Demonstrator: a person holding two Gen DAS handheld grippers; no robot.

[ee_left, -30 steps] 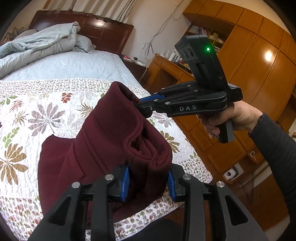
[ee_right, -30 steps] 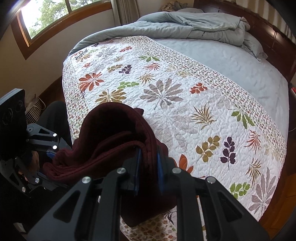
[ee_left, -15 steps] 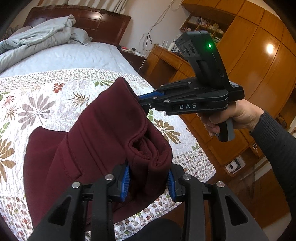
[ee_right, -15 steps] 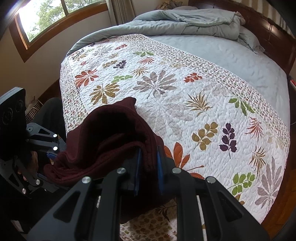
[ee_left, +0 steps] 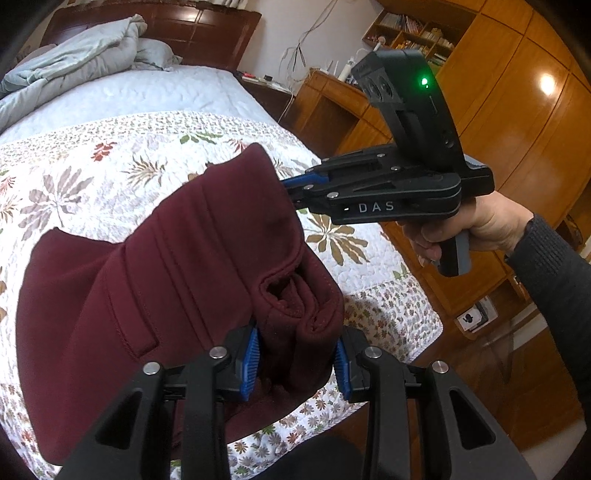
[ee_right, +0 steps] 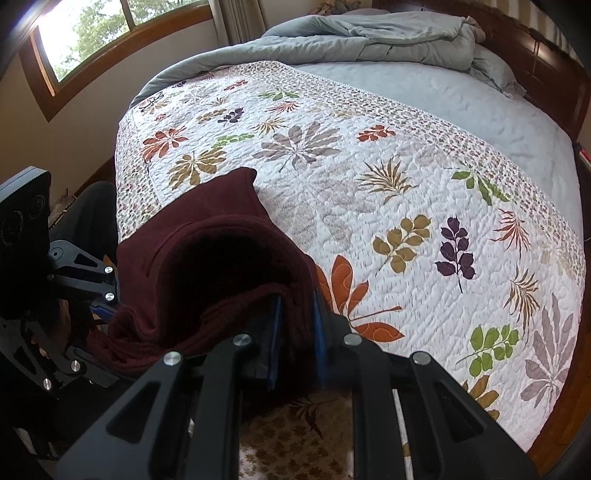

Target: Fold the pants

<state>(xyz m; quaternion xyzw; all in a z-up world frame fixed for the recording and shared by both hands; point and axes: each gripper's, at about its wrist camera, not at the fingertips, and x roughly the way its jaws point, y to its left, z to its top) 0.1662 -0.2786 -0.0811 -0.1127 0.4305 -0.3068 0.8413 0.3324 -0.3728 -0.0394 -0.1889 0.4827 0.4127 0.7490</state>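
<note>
The dark red pants (ee_left: 155,280) are folded and held up over the near end of the bed; they also show in the right wrist view (ee_right: 207,266). My left gripper (ee_left: 295,350) is shut on the bunched near edge of the pants. My right gripper (ee_right: 295,328) is shut on another part of the same edge, and shows in the left wrist view (ee_left: 295,188) at the pants' far corner. The lower part of the pants hangs down onto the leaf-patterned quilt (ee_right: 388,177).
The quilt (ee_left: 92,155) covers the near half of the bed. A grey duvet (ee_right: 369,33) and pillow lie at the headboard. A wooden cabinet wall (ee_left: 517,129) and desk stand right of the bed. A window (ee_right: 103,33) is on the far side.
Both grippers have carried the pants forward over the quilt, toward the headboard end. The grips have not changed.
</note>
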